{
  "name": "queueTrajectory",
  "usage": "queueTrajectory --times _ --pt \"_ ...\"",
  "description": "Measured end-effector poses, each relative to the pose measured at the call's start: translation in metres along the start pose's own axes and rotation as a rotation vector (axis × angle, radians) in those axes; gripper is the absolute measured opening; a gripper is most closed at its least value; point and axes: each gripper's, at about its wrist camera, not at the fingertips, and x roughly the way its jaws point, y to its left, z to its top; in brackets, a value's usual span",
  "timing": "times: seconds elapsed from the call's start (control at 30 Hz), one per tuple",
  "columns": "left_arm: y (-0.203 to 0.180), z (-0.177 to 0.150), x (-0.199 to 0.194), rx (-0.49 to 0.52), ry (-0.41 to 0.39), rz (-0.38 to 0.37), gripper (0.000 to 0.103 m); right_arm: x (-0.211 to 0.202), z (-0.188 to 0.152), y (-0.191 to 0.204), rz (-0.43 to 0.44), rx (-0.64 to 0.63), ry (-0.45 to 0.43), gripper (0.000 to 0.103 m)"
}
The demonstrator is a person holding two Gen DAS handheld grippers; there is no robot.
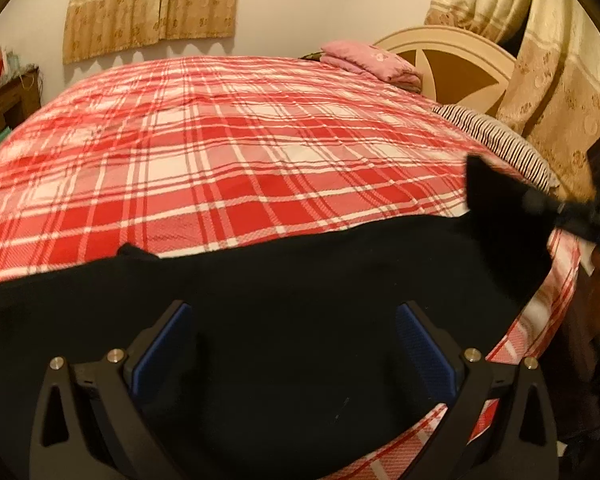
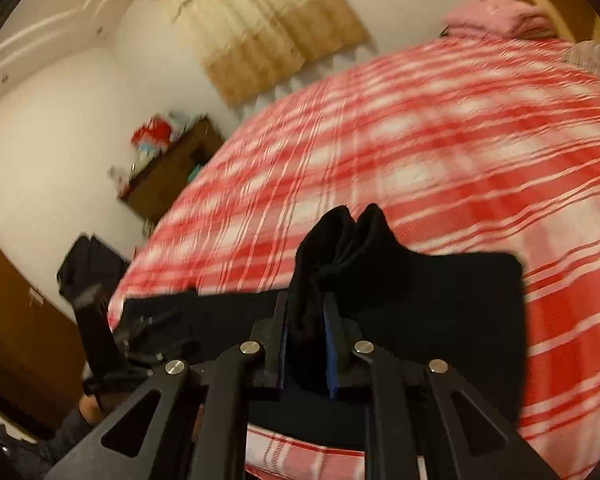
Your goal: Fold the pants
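Black pants (image 1: 292, 280) lie across the near edge of a bed with a red and white plaid cover (image 1: 228, 152). My left gripper (image 1: 292, 316) is open, its blue pads (image 1: 168, 344) wide apart just above the dark cloth, holding nothing. My right gripper (image 2: 306, 312) is shut on a bunched end of the pants (image 2: 340, 240) and holds it lifted off the bed. In the left wrist view that raised end (image 1: 500, 216) and the right gripper (image 1: 560, 208) show at the right. The right wrist view is blurred by motion.
A folded pink blanket (image 1: 368, 60) and a striped pillow (image 1: 496, 136) lie by the cream headboard (image 1: 452, 60). A dark wooden cabinet (image 2: 172, 172) stands beyond the bed's left side. Curtains (image 1: 152, 4) hang on the far wall.
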Motion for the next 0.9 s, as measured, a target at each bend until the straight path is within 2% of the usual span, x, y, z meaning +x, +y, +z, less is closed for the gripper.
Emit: queueTrajectory --times 0.13,0.27,0.3,0.37,0.4,0.53,0.67,0.9 --pt "-0.005 0.001 0.007 0.005 0.011 -0.029 0.103 0.036 -0.016 0.006 -0.056 -0.059 0.097 0.015" --pt "-0.017 0.005 0.013 0.019 0.013 -0.083 0.103 0.046 -0.028 0.003 -0.072 -0.090 0.146 0.018" --pt "-0.021 0.007 0.014 0.023 0.016 -0.090 0.103 0.045 -0.029 0.002 -0.058 -0.088 0.147 0.024" --pt "-0.031 0.011 0.019 0.039 0.017 -0.120 0.103 0.034 -0.029 0.000 0.013 -0.076 0.140 0.041" --pt "-0.035 0.012 0.020 0.045 0.018 -0.135 0.103 0.029 -0.028 0.001 0.031 -0.076 0.134 0.051" --pt "-0.057 0.021 0.033 0.063 0.034 -0.201 0.103 0.002 -0.033 -0.007 0.041 -0.100 0.082 0.052" --pt "-0.079 0.027 0.049 0.077 0.064 -0.249 0.101 -0.011 -0.037 -0.033 0.028 -0.013 0.023 0.052" --pt "-0.119 0.035 0.082 0.111 0.155 -0.325 0.078 -0.029 -0.035 -0.052 0.056 0.066 -0.099 0.052"
